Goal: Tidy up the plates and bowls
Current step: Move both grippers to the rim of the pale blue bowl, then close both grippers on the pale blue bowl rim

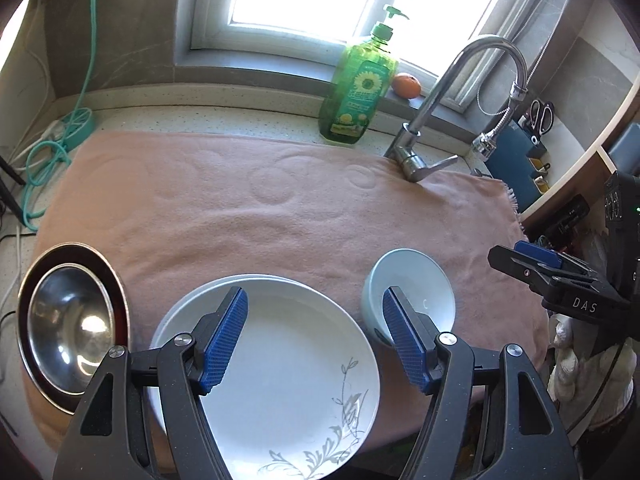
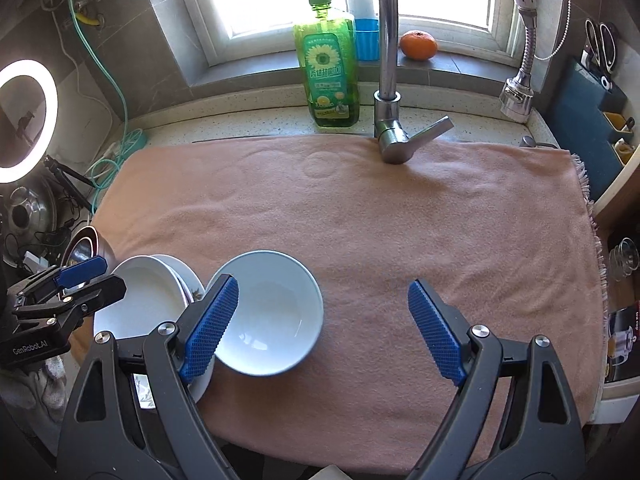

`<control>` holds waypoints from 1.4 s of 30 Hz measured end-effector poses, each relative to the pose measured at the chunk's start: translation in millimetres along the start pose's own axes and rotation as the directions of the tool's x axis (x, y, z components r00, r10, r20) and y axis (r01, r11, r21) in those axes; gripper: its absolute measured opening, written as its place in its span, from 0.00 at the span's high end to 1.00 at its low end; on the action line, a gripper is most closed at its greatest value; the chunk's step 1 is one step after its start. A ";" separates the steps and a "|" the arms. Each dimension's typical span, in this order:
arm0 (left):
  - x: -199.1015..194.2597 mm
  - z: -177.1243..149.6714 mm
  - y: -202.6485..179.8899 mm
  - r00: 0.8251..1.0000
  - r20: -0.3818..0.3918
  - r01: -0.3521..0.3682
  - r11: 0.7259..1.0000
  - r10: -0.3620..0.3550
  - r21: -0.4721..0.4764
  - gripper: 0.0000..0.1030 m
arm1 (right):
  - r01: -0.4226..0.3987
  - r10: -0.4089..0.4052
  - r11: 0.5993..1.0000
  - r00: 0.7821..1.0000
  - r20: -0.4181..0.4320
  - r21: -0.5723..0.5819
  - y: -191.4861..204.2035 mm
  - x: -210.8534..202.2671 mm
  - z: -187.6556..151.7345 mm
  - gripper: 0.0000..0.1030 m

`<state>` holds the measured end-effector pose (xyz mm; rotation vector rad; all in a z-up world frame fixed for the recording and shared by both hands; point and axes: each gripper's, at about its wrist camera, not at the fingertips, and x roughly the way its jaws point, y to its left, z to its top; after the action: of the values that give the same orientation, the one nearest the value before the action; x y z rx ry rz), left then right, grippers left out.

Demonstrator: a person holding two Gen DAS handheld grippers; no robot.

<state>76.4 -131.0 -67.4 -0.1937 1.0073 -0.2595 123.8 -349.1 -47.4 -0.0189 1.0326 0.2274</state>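
A white plate with a grey leaf print (image 1: pixel 288 364) lies on top of another white plate on the pink towel (image 1: pixel 240 200). My left gripper (image 1: pixel 316 340) is open above this plate, holding nothing. A pale blue bowl (image 1: pixel 416 288) sits just right of the plates; it also shows in the right wrist view (image 2: pixel 272 312). A steel bowl (image 1: pixel 68 320) rests in a dark red plate at the left. My right gripper (image 2: pixel 324 328) is open and empty above the towel, its left finger over the pale bowl's rim. The stacked plates (image 2: pixel 140 300) lie left of that bowl.
A chrome faucet (image 2: pixel 390 80) stands at the towel's (image 2: pixel 400 220) far edge. A green soap bottle (image 2: pixel 328 68) and an orange (image 2: pixel 418 45) sit by the window. A blue knife block with scissors (image 2: pixel 588 108) is at the right. Cables (image 1: pixel 52 148) lie at the left.
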 end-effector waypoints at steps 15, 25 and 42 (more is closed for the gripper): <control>48.8 -0.7 -44.3 0.995 -0.096 0.043 0.993 -0.032 0.114 0.40 | -0.056 0.060 0.995 0.997 -0.054 0.086 -23.7 23.4 -30.6 0.20; 69.5 5.5 -38.2 0.986 -0.151 0.075 0.995 -0.065 0.067 0.63 | -0.102 0.121 0.983 0.986 -0.116 0.154 -37.0 44.3 -38.7 0.48; 95.4 7.5 -35.2 0.964 -0.248 0.109 0.993 -0.094 0.047 0.80 | -0.183 0.224 0.956 0.959 -0.171 0.231 -35.1 72.7 -45.7 0.79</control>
<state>126.8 -193.0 -130.7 -0.1614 1.2349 -0.4142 127.7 -376.0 -136.1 0.2664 1.2520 0.3066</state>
